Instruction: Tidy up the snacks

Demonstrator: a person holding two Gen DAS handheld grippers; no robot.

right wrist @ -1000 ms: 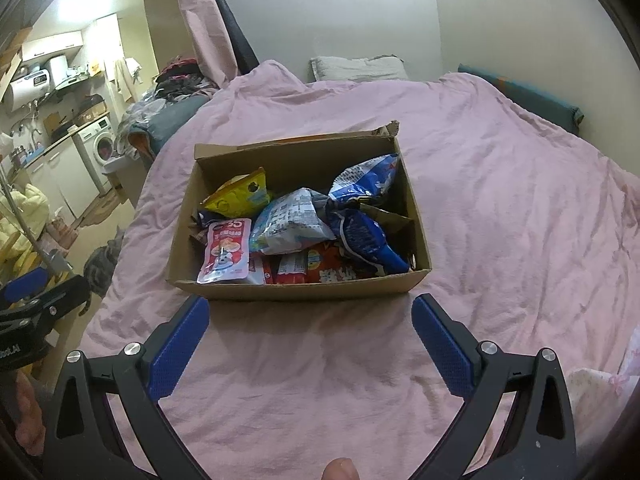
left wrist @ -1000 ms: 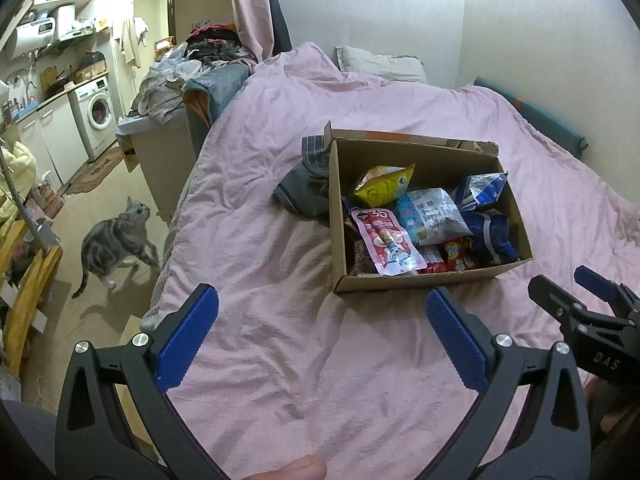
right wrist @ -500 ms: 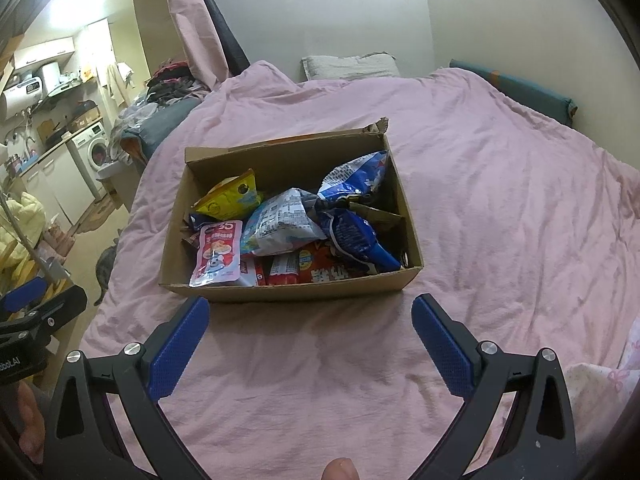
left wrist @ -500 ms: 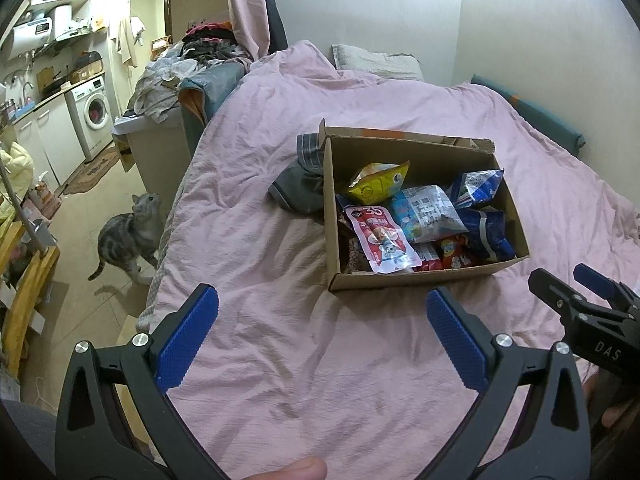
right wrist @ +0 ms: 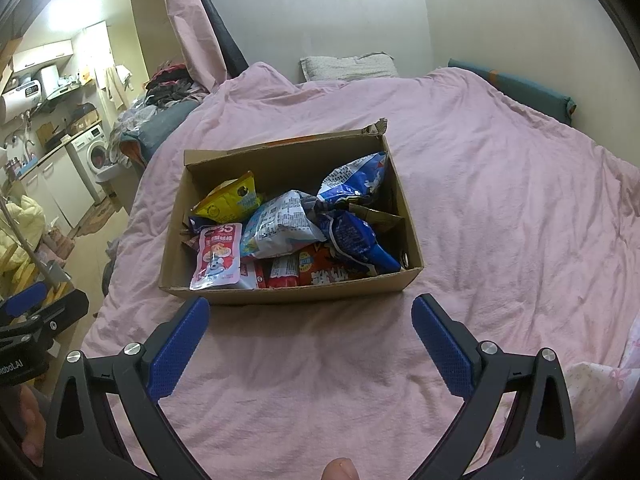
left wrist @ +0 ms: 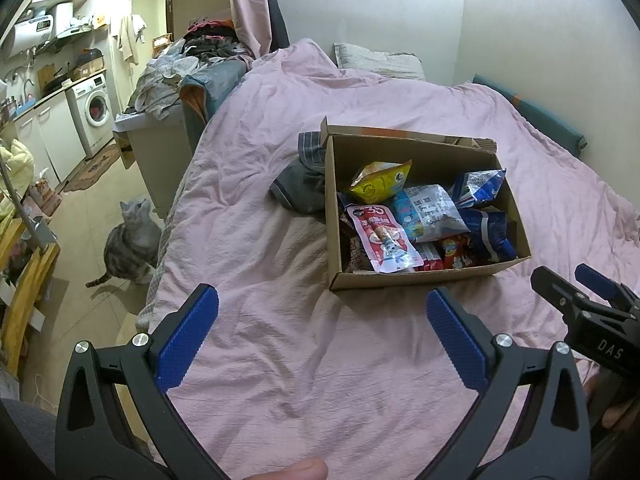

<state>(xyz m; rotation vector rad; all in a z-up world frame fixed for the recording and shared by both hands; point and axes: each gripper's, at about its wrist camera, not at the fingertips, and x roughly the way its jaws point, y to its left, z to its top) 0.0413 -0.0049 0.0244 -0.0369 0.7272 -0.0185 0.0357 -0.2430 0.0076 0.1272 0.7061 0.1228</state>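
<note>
An open cardboard box [left wrist: 416,278] [right wrist: 280,294] sits on a pink bed cover. It holds several snack bags: a yellow bag [left wrist: 380,184] [right wrist: 230,200], a pink pouch [left wrist: 382,240] [right wrist: 218,254], a light blue and white bag [left wrist: 430,212] [right wrist: 282,228], dark blue bags [left wrist: 486,230] [right wrist: 356,240] and red packs [right wrist: 316,270]. My left gripper [left wrist: 322,312] is open and empty, over the cover in front of the box. My right gripper [right wrist: 310,318] is open and empty, just short of the box's near wall. It also shows at the right edge of the left wrist view [left wrist: 576,296].
A grey garment [left wrist: 302,184] lies against the box's left side. A tabby cat [left wrist: 130,242] sits on the floor left of the bed. A pillow [right wrist: 346,66] lies at the head. A laundry pile [left wrist: 188,68] and a washing machine [left wrist: 94,110] stand at the left.
The box sits slightly lower and nearer in the right wrist view. The cat has walked toward the bed and sat down. Both grippers stay open.
</note>
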